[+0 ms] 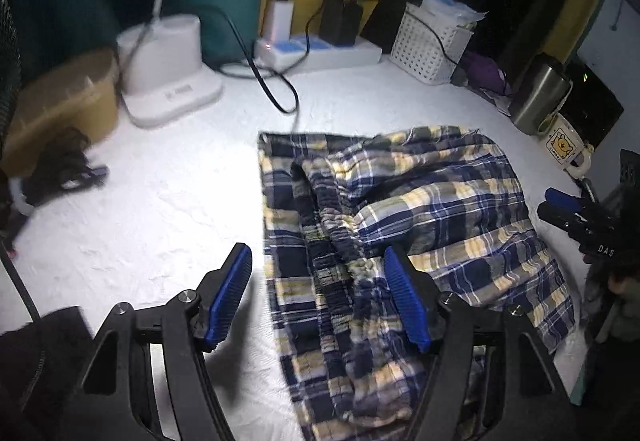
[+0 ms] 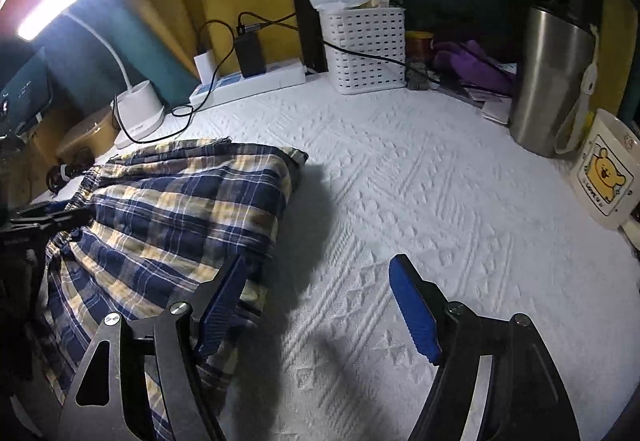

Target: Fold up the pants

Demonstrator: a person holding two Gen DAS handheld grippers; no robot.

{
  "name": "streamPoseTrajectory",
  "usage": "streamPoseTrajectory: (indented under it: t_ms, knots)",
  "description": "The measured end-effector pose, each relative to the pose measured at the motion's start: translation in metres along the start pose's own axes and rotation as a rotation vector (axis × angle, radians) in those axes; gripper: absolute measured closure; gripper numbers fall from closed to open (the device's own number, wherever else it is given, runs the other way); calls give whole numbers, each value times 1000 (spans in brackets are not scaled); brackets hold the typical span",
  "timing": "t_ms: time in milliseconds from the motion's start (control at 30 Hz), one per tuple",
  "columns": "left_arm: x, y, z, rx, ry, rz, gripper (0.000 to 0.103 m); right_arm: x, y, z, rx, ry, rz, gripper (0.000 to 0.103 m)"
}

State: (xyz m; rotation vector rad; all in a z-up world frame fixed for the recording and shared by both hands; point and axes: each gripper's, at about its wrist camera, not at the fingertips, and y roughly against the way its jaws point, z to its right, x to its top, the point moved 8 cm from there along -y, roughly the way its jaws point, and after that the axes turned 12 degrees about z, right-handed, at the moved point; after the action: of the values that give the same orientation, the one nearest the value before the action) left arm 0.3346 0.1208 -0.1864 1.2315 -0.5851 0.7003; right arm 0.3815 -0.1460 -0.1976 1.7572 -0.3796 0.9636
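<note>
I see the plaid pants lying bunched and partly folded on the white textured bedspread, elastic waistband up. My left gripper hangs wide open over the waistband edge, holding nothing. My right gripper is spread just as wide (also empty), its left finger over the pants' edge. A steel tumbler stands beside a bear mug.
</note>
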Motion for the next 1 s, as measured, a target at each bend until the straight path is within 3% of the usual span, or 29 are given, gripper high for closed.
streamPoseTrajectory:
  t_ms: [67, 200, 267, 367, 467, 733, 833, 900, 1000]
  knots:
    - [-4, -8, 0, -11, 12, -33, 34, 0, -5, -2, 10, 1, -7, 20]
    - [-7, -11, 10, -25, -15, -41, 24, 1, -18, -8, 47, -17, -16, 19]
    - [-9, -12, 17, -32, -39, -53, 24, 2, -26, -13, 79, -36, -25, 19]
    - [-11, -12, 29, -103, -31, -63, 24, 2, -37, -22, 121, -54, -38, 19]
    - [-12, -15, 37, -84, -97, -51, 24, 3, -46, -34, 141, -28, -42, 19]
    - [-9, -17, 34, -67, -109, -3, 45, 2, -57, -63, 225, 45, -59, 19]
    - [-10, -17, 38, -74, -127, -3, 57, 2, -60, -73, 233, 69, -58, 29]
    - [-11, -17, 43, -80, -151, 0, 70, 3, -61, -76, 233, 79, -52, 42]
    - [-11, -14, 49, -77, -180, 7, 73, 4, -59, -78, 227, 92, -43, 58]
